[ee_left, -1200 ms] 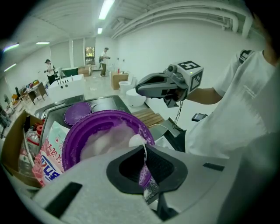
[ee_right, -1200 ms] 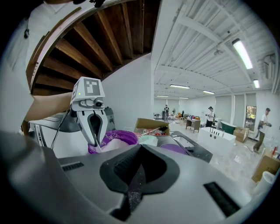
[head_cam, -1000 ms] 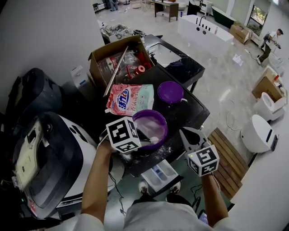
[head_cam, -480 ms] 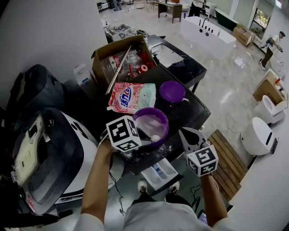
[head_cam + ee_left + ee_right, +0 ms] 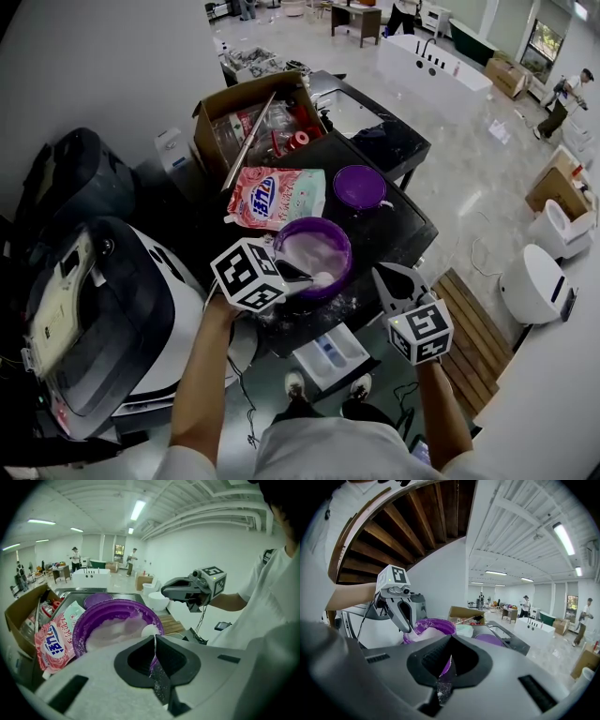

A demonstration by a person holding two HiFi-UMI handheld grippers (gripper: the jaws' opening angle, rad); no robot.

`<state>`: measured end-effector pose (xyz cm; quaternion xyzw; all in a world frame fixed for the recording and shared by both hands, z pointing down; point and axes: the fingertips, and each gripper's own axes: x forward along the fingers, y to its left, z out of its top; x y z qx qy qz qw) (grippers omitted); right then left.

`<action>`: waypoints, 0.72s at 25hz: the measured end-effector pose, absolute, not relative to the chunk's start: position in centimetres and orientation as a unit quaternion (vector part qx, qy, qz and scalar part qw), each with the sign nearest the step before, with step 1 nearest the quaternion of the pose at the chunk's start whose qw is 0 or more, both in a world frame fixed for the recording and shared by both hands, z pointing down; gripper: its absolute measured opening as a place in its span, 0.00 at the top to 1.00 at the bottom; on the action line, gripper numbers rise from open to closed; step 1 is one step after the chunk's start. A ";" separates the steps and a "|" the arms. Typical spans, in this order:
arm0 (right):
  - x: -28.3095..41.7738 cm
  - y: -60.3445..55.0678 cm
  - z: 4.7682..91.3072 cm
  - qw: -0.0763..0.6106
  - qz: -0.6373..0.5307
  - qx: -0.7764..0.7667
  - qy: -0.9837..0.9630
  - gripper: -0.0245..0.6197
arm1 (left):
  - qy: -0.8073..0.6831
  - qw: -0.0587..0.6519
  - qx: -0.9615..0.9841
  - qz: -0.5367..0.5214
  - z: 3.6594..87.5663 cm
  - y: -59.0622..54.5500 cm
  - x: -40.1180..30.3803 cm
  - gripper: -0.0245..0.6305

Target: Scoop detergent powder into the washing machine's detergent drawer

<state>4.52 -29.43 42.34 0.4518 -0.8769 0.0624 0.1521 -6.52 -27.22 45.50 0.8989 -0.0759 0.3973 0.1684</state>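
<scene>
Detergent drawer (image 5: 330,357) sits pulled out below the counter (image 5: 398,234) edge, nearest the person. Right claw (image 5: 384,279) clenched, empty, just right of the purple bowl (image 5: 330,242). Left claw (image 5: 298,273) clamped on the white scoop (image 5: 322,278), which sits in the bowl's powder (image 5: 302,253). Beyond: pink detergent bag (image 5: 277,197), purple lid (image 5: 359,186), cardboard box (image 5: 246,103).
</scene>
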 end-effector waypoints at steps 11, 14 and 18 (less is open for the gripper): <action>3.9 -28.8 41.9 0.152 0.054 0.447 -0.880 0.97 | -0.189 0.198 0.915 0.297 44.6 -29.1 -7.5 0.94; 3.7 -28.8 41.6 0.151 0.049 0.448 -0.880 0.97 | -0.221 0.214 0.918 0.252 44.1 -29.9 -8.2 0.94; 3.8 -28.9 40.9 0.149 0.042 0.452 -0.879 0.97 | -0.262 0.217 0.919 0.199 43.2 -30.7 -9.0 0.94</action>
